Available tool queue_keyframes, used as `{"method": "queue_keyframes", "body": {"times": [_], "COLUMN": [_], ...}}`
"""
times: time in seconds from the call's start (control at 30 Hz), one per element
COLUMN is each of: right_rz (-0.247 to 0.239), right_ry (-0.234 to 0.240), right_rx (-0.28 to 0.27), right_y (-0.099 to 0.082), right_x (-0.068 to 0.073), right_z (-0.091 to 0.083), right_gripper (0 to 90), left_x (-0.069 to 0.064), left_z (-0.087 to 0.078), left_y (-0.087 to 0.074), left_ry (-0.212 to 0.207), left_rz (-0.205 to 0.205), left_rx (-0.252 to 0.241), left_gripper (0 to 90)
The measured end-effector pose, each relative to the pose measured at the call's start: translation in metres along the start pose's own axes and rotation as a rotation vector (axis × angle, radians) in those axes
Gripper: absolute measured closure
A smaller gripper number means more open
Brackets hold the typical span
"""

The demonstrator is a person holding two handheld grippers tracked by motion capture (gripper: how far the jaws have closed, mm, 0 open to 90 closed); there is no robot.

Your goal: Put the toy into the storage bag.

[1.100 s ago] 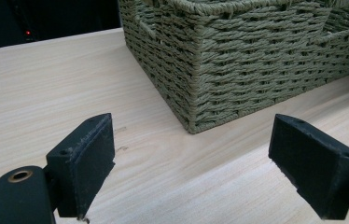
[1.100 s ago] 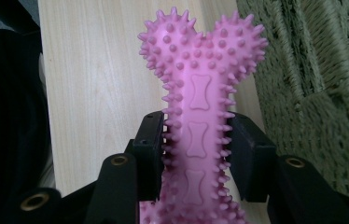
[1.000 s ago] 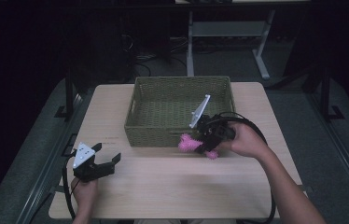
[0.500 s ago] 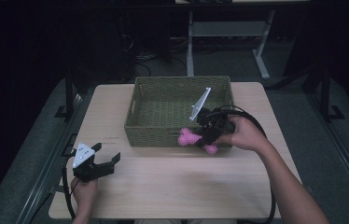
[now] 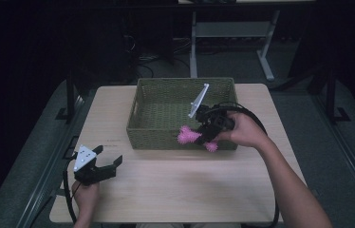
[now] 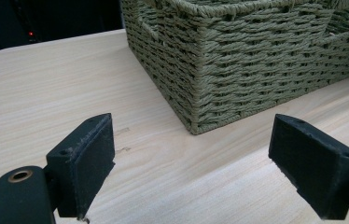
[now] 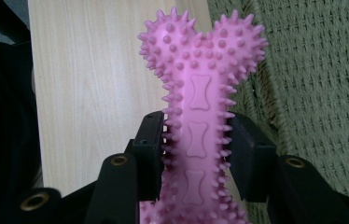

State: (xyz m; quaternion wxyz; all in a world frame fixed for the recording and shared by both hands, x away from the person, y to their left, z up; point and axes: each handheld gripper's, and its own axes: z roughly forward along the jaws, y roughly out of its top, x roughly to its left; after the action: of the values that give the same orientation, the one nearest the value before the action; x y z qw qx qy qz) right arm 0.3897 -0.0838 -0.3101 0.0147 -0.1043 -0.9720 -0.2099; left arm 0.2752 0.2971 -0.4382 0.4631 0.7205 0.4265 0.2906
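A pink spiky bone-shaped toy (image 5: 190,136) (image 7: 200,93) is clamped across its shaft by my right gripper (image 5: 203,135) (image 7: 196,154), which is shut on it. The toy hangs over the front wall of the green woven basket (image 5: 152,135) (image 7: 322,93), with one knobbed end towards the left. My left gripper (image 5: 107,161) (image 6: 196,163) rests low at the table's front left corner, open with nothing between its jaws, and it faces the basket's near corner (image 6: 200,84).
The basket stands at the back middle of the light wooden table (image 5: 175,190). A black cable (image 5: 256,118) loops from the right gripper over the person's arm. Desk legs (image 5: 194,42) and dark floor lie beyond the table's far edge.
The right hand has lifted the pink toy slightly up and towards the basket's front wall. The left gripper has stayed where it was.
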Motion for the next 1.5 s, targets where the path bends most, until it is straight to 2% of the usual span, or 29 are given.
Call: {"method": "queue_keyframes", "body": {"times": [0.3, 0.57, 0.67, 0.7, 0.83, 1.5], "right_rz": [-0.004, 0.0, 0.006, 0.005, 0.015, 0.047], "right_ry": [-0.001, -0.014, -0.004, 0.008, 0.004, 0.001], "right_rx": [0.01, 0.004, 0.0, -0.003, 0.014, -0.003], "right_y": [0.008, 0.014, 0.016, 0.016, 0.019, 0.029], "right_x": [-0.01, -0.021, -0.026, -0.029, -0.042, -0.075], "right_z": [-0.001, -0.011, -0.012, -0.012, -0.012, -0.023], "right_gripper": [58.3, 58.2, 58.3, 58.3, 58.2, 58.2], "left_x": [0.0, 0.001, 0.001, 0.001, 0.0, 0.0], "left_z": [0.0, 0.0, 0.0, 0.0, 0.001, 0.001], "left_y": [0.0, 0.0, 0.0, 0.0, 0.0, 0.0], "left_ry": [0.001, 0.002, -0.002, -0.002, -0.001, 0.002], "left_rz": [0.002, -0.001, -0.002, -0.001, 0.007, 0.006], "left_rx": [-0.001, 0.002, 0.001, 0.003, 0.004, 0.004], "left_gripper": [13.9, 13.8, 13.8, 13.9, 13.8, 13.8]}}
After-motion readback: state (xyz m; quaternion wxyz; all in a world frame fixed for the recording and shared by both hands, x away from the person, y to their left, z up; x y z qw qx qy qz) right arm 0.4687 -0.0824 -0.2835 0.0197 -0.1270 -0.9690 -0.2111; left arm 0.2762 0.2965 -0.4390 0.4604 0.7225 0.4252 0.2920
